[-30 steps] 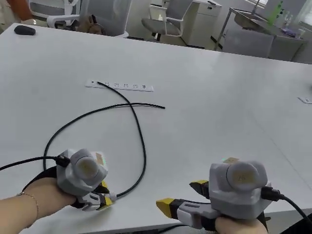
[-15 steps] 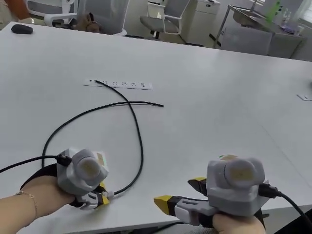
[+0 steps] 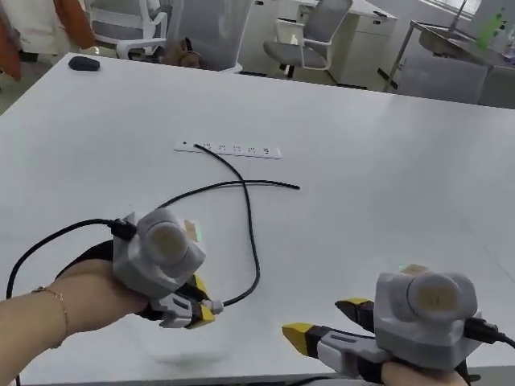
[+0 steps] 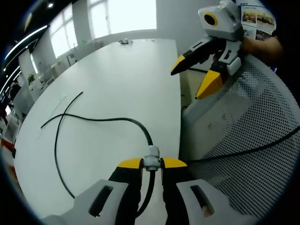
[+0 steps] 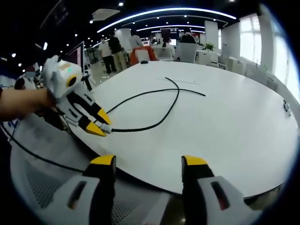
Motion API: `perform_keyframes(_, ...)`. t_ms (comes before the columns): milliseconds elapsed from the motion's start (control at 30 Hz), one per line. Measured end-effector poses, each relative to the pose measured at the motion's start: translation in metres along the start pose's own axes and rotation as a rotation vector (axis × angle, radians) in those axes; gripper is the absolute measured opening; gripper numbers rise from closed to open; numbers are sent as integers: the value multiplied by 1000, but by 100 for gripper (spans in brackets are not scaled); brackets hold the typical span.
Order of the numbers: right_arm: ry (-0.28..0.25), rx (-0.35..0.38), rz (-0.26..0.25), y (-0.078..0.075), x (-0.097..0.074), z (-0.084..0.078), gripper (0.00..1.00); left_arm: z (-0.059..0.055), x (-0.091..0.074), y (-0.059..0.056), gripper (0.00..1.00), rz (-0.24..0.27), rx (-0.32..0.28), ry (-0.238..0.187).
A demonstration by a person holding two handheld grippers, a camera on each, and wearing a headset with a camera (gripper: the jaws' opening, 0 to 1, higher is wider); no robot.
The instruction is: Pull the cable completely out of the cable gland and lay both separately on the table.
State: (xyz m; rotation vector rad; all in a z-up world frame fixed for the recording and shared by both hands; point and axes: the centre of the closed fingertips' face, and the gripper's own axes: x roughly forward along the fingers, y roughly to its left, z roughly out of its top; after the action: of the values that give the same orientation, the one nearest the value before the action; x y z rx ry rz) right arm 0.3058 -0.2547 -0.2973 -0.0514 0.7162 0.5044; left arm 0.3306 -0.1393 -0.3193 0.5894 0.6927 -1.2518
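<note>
Where the cable gland (image 4: 151, 158) sits: pinched in the closed jaws of the left gripper (image 4: 151, 163), on the near side of the white strip (image 3: 228, 149) and well apart from it.
Cable (image 3: 251, 233): black, still threaded through the gland. One run curves back to the strip's left end. The other run crosses it and ends free, just nearer than the strip's right end.
Changed, left gripper: a second ago it was low on the table (image 3: 386, 177). It now holds the gland lifted, casting a shadow beneath, and the cable's near end rises with it.
Changed, right gripper (image 5: 148, 160): little. It is in much the same place relative to the strip, nearer than it and to the right. Its jaws are spread with nothing between them.
Cable on the table: the crossing lies as before, with no slack taken up.
Meaning for the task: the gland looks secured and raised for pulling. Extraction has likely not started; the empty gripper probably has to take the cable beside the gland next.
</note>
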Motion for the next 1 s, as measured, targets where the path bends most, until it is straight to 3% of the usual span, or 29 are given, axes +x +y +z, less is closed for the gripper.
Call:
perform_keyframes(100,3,-7,34,5,1,0,57,10,-16,-5,16,4,-14,-26)
perform_keyframes(233,2,-15,70,10,0,1,57,15,-33,-11,16,0,-23,-36)
perform_keyframes(300,20,-36,127,15,-1,0,54,18,-42,-14,16,1,-24,-46)
perform_keyframes(367,23,-34,136,14,-2,1,53,19,-51,-20,16,-3,-18,-46)
perform_keyframes(500,31,-42,269,31,-8,13,49,18,-62,-29,16,-7,10,-34)
perform_keyframes(600,54,-126,353,49,-10,23,47,19,-67,-35,16,-10,20,-34)
perform_keyframes(767,159,-361,529,88,-11,23,47,13,-66,-41,16,-9,51,-12)
perform_keyframes(933,190,-494,603,107,-7,32,46,15,-68,-45,16,-13,62,-10)
perform_keyframes(1000,192,-518,661,117,-7,39,44,17,-69,-48,16,-18,72,-12)
